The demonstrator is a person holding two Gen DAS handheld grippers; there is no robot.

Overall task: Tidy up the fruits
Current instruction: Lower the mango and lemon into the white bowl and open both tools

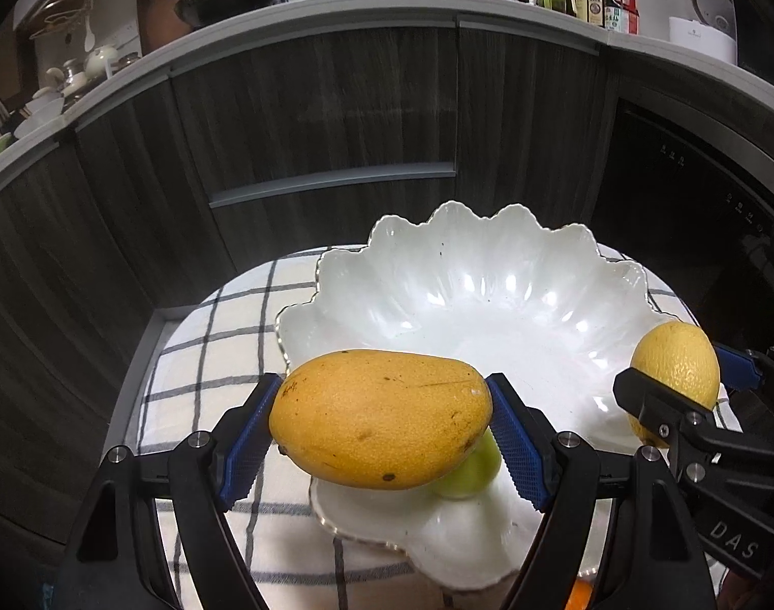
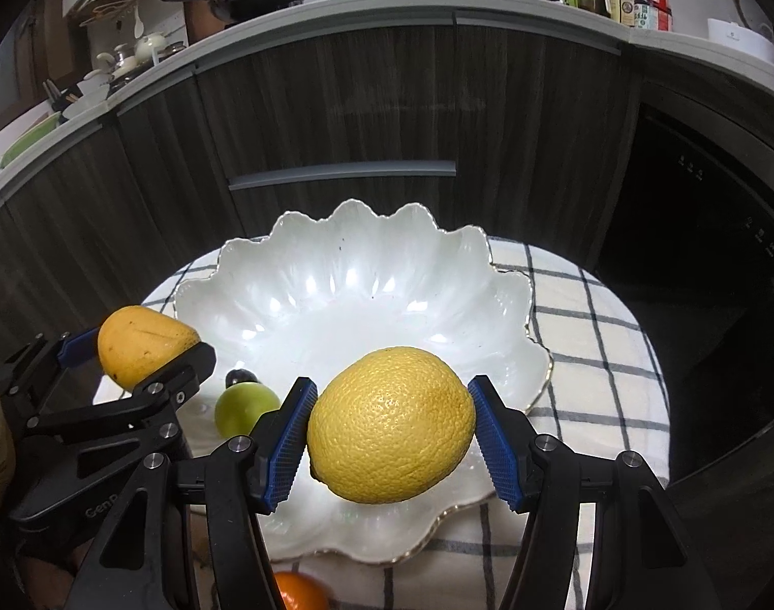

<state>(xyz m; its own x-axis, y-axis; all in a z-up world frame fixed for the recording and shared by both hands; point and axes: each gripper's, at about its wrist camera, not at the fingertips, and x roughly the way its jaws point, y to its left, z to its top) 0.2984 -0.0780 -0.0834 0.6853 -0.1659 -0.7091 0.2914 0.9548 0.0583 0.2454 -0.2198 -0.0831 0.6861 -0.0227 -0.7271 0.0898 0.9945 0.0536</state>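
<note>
My left gripper (image 1: 384,422) is shut on a yellow mango (image 1: 381,414) and holds it over the near rim of a white scalloped bowl (image 1: 488,274). My right gripper (image 2: 389,427) is shut on a yellow lemon (image 2: 392,424) over the same bowl (image 2: 346,254). A green round fruit (image 2: 242,409) lies inside the bowl near its front; it also shows under the mango in the left wrist view (image 1: 475,467). The lemon (image 1: 676,366) and the mango (image 2: 140,351) each show in the other view.
The bowl stands on a small round table with a white checked cloth (image 2: 590,335). An orange fruit (image 2: 300,592) lies on the cloth in front of the bowl. Dark kitchen cabinets (image 1: 310,117) and a dark appliance (image 1: 691,188) stand behind.
</note>
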